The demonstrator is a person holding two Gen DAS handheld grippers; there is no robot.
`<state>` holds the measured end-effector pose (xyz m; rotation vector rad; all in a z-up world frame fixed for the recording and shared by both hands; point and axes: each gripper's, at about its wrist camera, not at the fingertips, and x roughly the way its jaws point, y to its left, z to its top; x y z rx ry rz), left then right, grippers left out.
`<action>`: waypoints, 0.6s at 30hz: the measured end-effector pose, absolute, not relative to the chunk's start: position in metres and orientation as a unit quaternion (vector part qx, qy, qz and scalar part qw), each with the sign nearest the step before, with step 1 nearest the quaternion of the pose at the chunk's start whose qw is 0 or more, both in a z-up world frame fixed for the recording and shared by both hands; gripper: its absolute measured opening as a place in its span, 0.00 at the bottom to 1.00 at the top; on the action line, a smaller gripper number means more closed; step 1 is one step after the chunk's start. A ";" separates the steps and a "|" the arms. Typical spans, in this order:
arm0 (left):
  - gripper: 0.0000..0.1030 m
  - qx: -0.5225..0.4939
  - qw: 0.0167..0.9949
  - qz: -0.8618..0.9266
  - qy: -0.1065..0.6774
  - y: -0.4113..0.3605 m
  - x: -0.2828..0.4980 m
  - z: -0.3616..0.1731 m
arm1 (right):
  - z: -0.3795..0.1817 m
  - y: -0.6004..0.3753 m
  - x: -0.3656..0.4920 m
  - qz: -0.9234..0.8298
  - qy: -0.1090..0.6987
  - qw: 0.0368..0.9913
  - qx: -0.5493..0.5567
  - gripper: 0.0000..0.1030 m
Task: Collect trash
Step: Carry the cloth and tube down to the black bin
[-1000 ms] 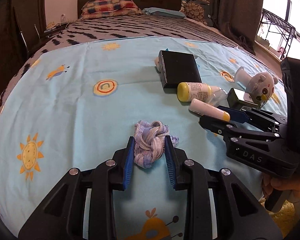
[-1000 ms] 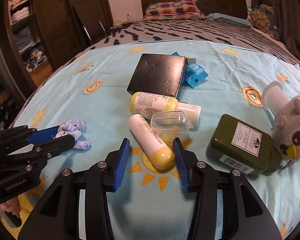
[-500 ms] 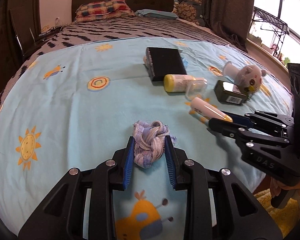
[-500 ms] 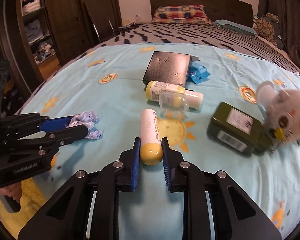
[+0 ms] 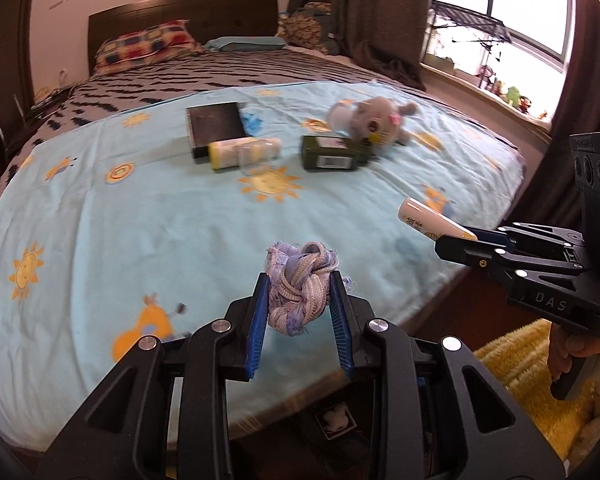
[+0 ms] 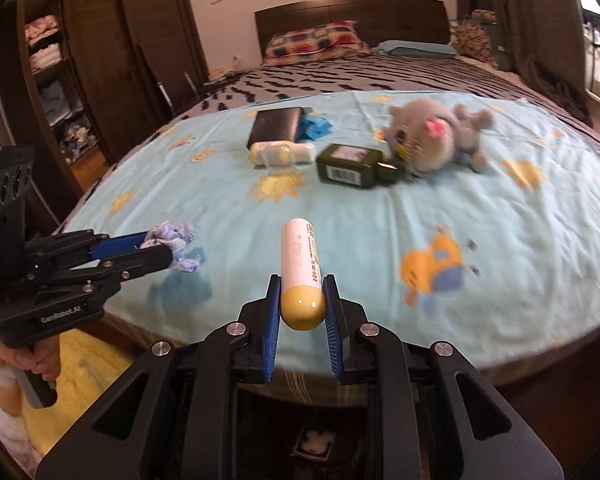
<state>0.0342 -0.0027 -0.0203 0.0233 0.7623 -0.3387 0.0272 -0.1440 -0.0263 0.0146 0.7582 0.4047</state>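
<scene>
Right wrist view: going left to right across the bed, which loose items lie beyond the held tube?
Black box → yellow-capped bottle → dark green bottle → grey plush toy. The blue wrapper and the clear case overlap their neighbours, so I leave them out.

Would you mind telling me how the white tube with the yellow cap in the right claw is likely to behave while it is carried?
The white tube looks rigid and smooth, so it may slip between the pads. The right claw grips only its yellow cap end, so the long free end might sag or pivot. Being round, it would probably roll if set down on the blue sheet.
</scene>
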 end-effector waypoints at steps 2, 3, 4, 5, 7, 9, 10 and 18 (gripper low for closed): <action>0.27 0.011 0.912 -0.177 0.371 -0.010 0.024 -0.022 | -0.029 -0.152 0.013 0.184 0.371 0.910 0.016 0.21; 0.27 0.009 0.909 -0.184 0.373 -0.014 0.018 -0.024 | -0.032 -0.157 0.006 0.180 0.376 0.909 0.022 0.21; 0.27 0.007 0.906 -0.191 0.378 -0.017 0.011 -0.027 | -0.036 -0.160 0.001 0.178 0.381 0.907 0.027 0.21; 0.27 0.006 0.903 -0.198 0.382 -0.019 0.007 -0.030 | -0.041 -0.163 -0.004 0.175 0.389 0.904 0.030 0.21; 0.27 0.002 0.896 -0.207 0.392 -0.023 -0.001 -0.037 | -0.056 -0.169 -0.016 0.171 0.407 0.897 0.038 0.21; 0.27 0.001 0.890 -0.215 0.402 -0.027 -0.010 -0.046 | -0.072 -0.174 -0.026 0.166 0.429 0.886 0.051 0.21; 0.27 0.001 0.885 -0.218 0.411 -0.029 -0.014 -0.053 | -0.079 -0.174 -0.031 0.165 0.438 0.882 0.055 0.21; 0.27 -0.018 0.846 -0.224 0.483 -0.044 -0.022 -0.121 | -0.134 -0.166 -0.040 0.158 0.502 0.848 0.062 0.21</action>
